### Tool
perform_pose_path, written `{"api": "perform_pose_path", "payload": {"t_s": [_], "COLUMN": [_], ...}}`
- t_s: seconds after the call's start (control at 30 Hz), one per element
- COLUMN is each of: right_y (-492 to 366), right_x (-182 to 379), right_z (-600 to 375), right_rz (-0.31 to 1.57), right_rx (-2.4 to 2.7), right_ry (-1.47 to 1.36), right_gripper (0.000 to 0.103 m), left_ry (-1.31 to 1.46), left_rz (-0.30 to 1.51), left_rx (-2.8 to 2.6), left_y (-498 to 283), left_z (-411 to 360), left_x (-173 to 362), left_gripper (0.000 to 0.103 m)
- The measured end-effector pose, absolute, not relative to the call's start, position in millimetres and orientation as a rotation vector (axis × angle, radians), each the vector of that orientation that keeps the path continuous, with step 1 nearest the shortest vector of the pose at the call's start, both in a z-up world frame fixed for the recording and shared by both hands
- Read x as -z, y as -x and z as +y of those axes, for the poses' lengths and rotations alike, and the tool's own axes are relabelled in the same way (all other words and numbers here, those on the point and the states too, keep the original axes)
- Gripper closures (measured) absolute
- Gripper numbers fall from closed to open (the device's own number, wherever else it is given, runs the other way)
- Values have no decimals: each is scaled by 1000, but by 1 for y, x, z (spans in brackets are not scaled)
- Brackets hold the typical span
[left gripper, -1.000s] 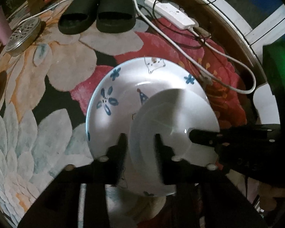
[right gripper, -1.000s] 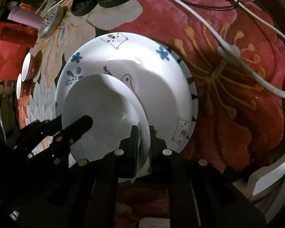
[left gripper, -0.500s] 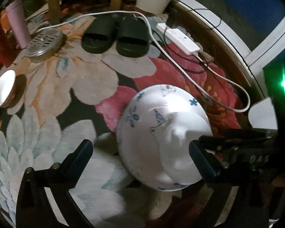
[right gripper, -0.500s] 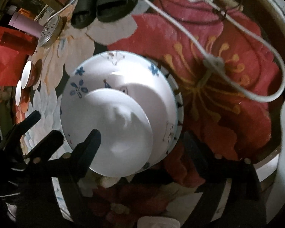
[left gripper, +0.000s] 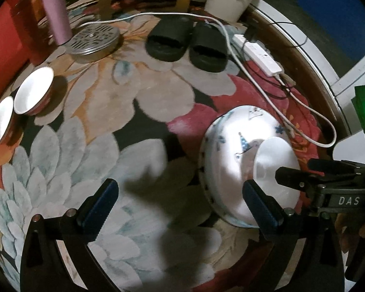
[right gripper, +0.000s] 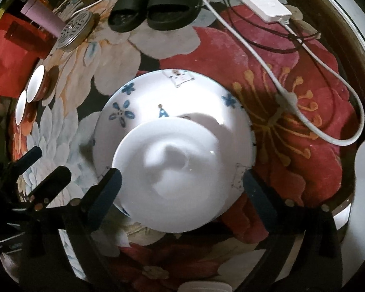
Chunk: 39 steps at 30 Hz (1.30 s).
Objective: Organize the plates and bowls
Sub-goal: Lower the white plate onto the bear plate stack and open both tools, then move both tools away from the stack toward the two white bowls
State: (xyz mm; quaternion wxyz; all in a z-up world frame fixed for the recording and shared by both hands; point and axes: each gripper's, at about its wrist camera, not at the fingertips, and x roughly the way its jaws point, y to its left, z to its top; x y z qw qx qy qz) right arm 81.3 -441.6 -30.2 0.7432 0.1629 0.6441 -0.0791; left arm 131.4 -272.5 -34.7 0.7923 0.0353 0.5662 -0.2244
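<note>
Stack sits on the floral rug: plain white bowl off-centre in the patterned bowl. Your left gripper and right gripper have just opened their jaws, empty. Clip that overhanging rim and it slides.

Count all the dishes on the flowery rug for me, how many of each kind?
Small white-inside bowls with dark red outsides: 2
Large white patterned plates with blue flowers: 1
Plain white plates resting on the patterned one: 1
Round perforated metal dishes: 1
Total: 5
</note>
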Motion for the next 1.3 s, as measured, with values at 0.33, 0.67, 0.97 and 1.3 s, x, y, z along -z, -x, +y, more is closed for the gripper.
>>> {"api": "perform_pose_path", "payload": {"t_s": [0.33, 0.67, 0.97, 1.3], "right_y": [-90, -95, -103, -113], "right_x": [30, 32, 32, 36], "right_z": [-415, -397, -377, -353], "right_rz": [1408, 1411, 1409, 1418], "right_rx": [143, 127, 103, 85], "right_ry": [-327, -312, -294, -234], "right_gripper": [2, 2, 1, 1], "left_ry": [-50, -27, 21, 92], "left_rz": [1231, 1235, 1244, 1248], "left_rx": [426, 386, 335, 292], "left_y": [-135, -139, -147, -153], "left_z": [-238, -211, -182, -149], "left_x": [40, 41, 50, 65], "left_gripper": [1, 1, 1, 1]}}
